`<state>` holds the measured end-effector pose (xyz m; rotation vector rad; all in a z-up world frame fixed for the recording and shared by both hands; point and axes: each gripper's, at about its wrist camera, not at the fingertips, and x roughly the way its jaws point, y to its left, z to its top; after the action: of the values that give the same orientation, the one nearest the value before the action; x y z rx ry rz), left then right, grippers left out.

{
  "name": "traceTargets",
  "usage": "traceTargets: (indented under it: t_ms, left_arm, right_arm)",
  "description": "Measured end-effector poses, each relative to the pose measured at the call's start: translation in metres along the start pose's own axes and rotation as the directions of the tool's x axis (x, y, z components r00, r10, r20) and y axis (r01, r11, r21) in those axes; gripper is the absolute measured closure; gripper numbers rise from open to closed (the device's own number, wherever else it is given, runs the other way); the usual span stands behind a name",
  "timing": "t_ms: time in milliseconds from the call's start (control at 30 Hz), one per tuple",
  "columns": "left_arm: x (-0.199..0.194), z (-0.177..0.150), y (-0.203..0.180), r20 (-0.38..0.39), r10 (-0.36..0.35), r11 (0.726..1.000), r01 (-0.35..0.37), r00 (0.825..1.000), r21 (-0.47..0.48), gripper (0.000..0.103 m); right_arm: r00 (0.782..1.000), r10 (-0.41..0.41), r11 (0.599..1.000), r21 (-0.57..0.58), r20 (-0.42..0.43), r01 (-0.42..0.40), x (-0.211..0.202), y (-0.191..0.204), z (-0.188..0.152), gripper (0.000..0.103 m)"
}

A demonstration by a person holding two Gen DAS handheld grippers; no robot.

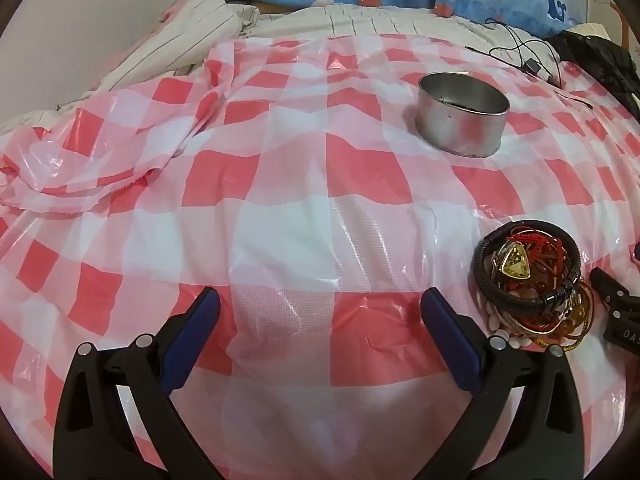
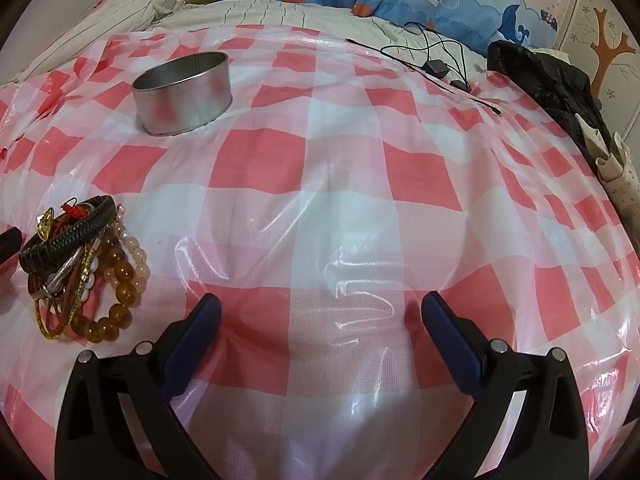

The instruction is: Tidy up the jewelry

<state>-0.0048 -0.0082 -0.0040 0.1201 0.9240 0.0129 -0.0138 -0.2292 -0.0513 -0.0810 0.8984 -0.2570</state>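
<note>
Now both the left gripper (image 1: pixel 320 304) and right gripper (image 2: pixel 320 310) are hovering wide open, gripping nothing, flanking the jewelry pile (image 2: pixel 80 268)

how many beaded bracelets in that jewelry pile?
At least 3. Right wrist view: large amber beaded bracelet on the pile's near right edge, pale peach one just outside it, white-beaded one tucked under the black braided bracelet. More may be hidden.

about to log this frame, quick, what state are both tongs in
Left tongs: open, holding nothing.
Right tongs: open, holding nothing.
</note>
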Motion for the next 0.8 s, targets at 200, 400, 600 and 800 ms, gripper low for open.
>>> traceTargets:
  t_ms: [200, 400, 600, 800]
  left_arm:
    - [0.0, -0.004, -0.005, -0.002, 0.003, 1.0, -0.003, 1.0, 0.023, 0.006]
    - [-0.003, -0.003, -0.005, 0.008, 0.0, 1.0, 0.0, 1.0, 0.027, 0.006]
    - [-0.011, -0.001, -0.004, 0.034, -0.009, 1.0, 0.008, 0.999, 0.026, 0.006]
    - [-0.018, 0.0, -0.006, 0.056, -0.023, 0.999, 0.02, 0.998, 0.042, 0.006]
  right_arm:
    - [1.0, 0.001, 1.0, 0.0, 0.0, -0.001, 0.0, 0.0, 0.0, 0.007]
    - [1.0, 0.005, 1.0, 0.003, -0.001, -0.005, 0.0, -0.003, 0.001, 0.007]
    - [1.0, 0.02, 1.0, -0.006, 0.02, -0.02, -0.006, -0.002, 0.003, 0.007]
    - [0.993, 0.049, 0.999, 0.012, 0.107, -0.05, -0.023, -0.001, 0.007, 0.007]
